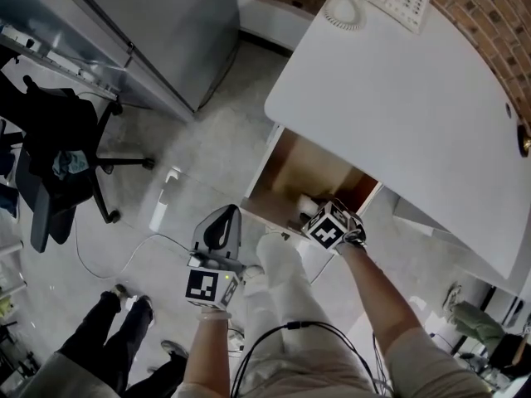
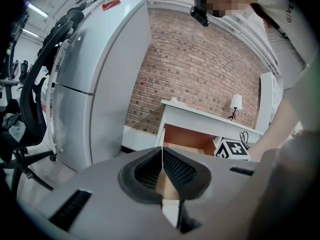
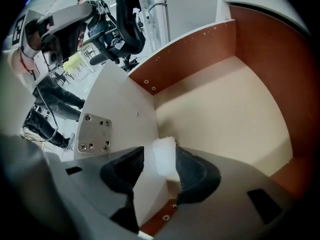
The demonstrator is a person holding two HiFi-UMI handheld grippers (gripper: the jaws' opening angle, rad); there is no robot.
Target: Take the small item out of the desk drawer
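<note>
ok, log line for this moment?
right claw: open around small white block, not gripped | left claw: shut, empty | brown wooden desk drawer: open

L tool (image 2: 161, 151) near level, jaws shut, R tool (image 3: 161, 153) tipped steeply down, jaws wide apart

The head view looks steeply down on the open drawer (image 1: 309, 172) from well above. The left gripper view faces the drawer about level, from near its front. The right gripper view looks down into it at close range. All three views share the drawer.
</note>
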